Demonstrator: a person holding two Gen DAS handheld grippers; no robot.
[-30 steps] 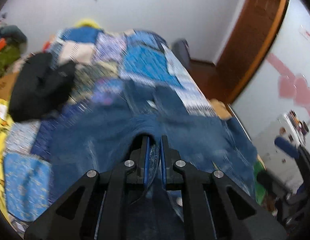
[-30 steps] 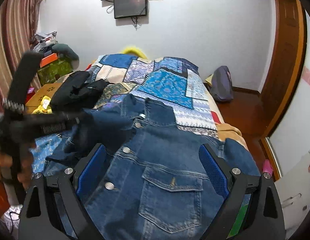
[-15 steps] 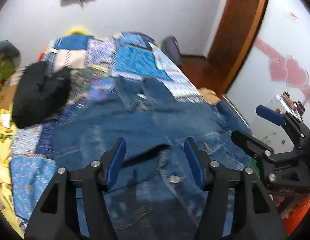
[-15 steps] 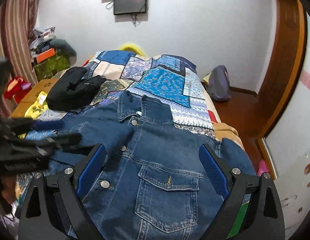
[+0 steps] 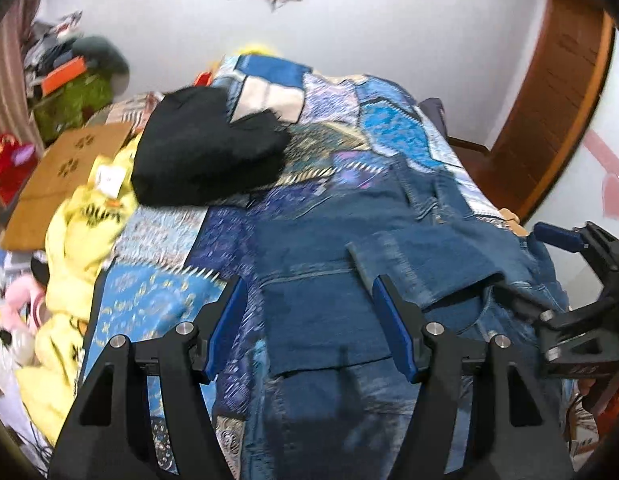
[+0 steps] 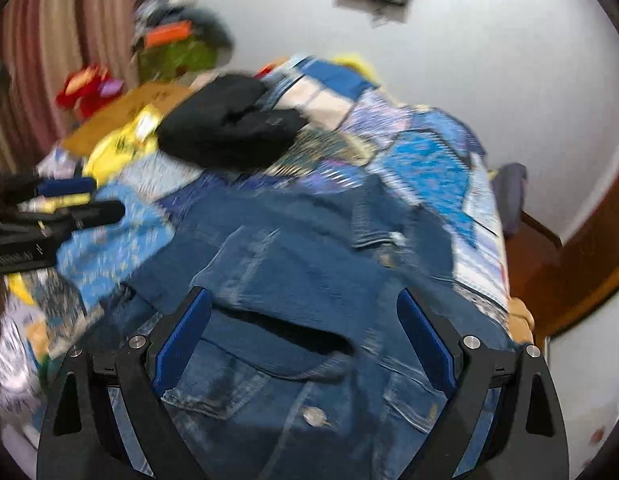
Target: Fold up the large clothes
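The left gripper (image 5: pixel 309 322), a second ago pinching the dark blue denim jacket (image 5: pixel 349 280), has released; its jaws are opening, nothing between them. Folded sleeve lies ahead. The right gripper (image 6: pixel 305 342) stands spread, empty, above the jacket's front. Sleeve fold judged complete.

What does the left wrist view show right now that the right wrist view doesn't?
Only the left wrist view: the folded-over sleeve lying across the denim jacket, and the pink hearts on the wall. Only the right wrist view: the jacket's chest pocket and a metal button. Both: the jacket on the patchwork bedspread, the black garment behind it, and both grippers, left opening and right open, each gripping nothing.
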